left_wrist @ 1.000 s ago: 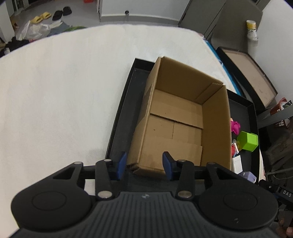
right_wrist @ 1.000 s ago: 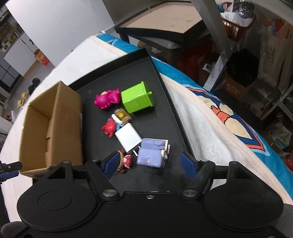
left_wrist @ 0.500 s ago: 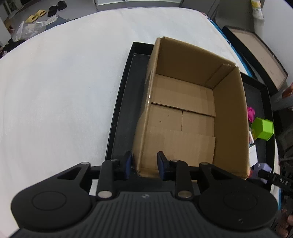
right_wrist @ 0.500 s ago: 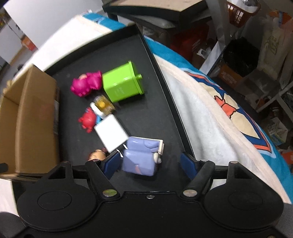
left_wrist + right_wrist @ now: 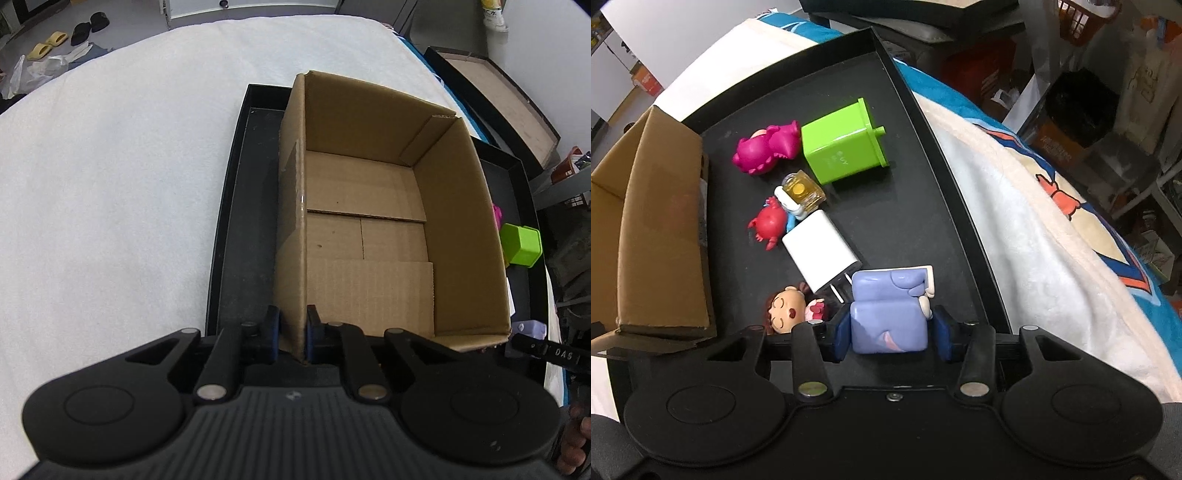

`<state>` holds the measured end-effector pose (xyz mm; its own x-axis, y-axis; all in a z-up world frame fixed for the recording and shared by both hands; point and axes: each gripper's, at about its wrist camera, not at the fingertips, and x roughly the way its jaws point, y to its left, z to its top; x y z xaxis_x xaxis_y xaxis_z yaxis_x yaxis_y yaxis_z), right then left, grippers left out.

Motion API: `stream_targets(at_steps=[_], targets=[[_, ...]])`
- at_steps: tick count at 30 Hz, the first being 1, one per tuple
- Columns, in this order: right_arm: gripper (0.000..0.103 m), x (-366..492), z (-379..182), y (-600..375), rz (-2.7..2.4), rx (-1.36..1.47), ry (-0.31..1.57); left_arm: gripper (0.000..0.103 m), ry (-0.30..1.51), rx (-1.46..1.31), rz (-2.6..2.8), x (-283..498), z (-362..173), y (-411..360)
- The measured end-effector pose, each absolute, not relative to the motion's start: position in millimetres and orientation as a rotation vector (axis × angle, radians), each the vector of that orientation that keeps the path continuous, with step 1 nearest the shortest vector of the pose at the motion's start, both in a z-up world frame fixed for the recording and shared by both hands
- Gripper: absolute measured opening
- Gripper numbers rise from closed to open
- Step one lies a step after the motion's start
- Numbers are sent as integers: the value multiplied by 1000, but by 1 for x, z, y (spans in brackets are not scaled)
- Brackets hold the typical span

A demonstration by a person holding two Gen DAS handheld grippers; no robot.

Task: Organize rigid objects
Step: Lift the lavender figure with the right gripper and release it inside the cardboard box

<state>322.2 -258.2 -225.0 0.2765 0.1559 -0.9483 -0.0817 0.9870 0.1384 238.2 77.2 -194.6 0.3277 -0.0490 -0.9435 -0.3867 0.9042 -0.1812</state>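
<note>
Left tongs (image 5: 291, 336) clamped on brown cardboard box (image 5: 369, 206) wall; right tongs (image 5: 890, 334) open, straddling lilac block-shaped toy (image 5: 888, 310) on black tray (image 5: 908, 229). Box empty, sorting barely begun.

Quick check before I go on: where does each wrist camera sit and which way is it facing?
Left wrist: behind the left claw, looking down into the empty cardboard box; its fingers pinch the box's near corner.
Right wrist: behind the right claw, looking along the black tray; its fingers flank the purple toy.
Shared: box, tray, green cube, purple toy.
</note>
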Motion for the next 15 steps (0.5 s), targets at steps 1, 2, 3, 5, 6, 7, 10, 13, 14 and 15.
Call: stream_targets(at_steps=[1, 2, 3, 5, 6, 7, 10, 13, 14, 15], targets=[[43, 321, -223, -258, 160, 69, 1279, 13, 1225, -408, 228, 237, -193, 76], [43, 319, -220, -258, 160, 69, 1274, 13, 1223, -402, 225, 234, -192, 76], [43, 318, -216, -257, 163, 68, 1265, 13, 1223, -397, 223, 233, -192, 76], [43, 316, -209, -256, 168, 66, 1246, 13, 1231, -403, 215, 231, -192, 77], [43, 316, -207, -255, 170, 68, 1238, 13, 1234, -409, 214, 230, -192, 78], [43, 315, -204, -255, 173, 70, 1233, 13, 1235, -413, 212, 229, -191, 79], [43, 313, -196, -255, 180, 69, 1212, 13, 1238, -407, 206, 227, -190, 80], [43, 311, -186, -253, 191, 59, 1190, 13, 1240, -403, 195, 225, -190, 81], [43, 310, -183, -252, 193, 57, 1184, 13, 1241, -402, 191, 224, -190, 82], [43, 309, -181, -250, 197, 55, 1178, 13, 1241, -402, 187, 225, -191, 82]])
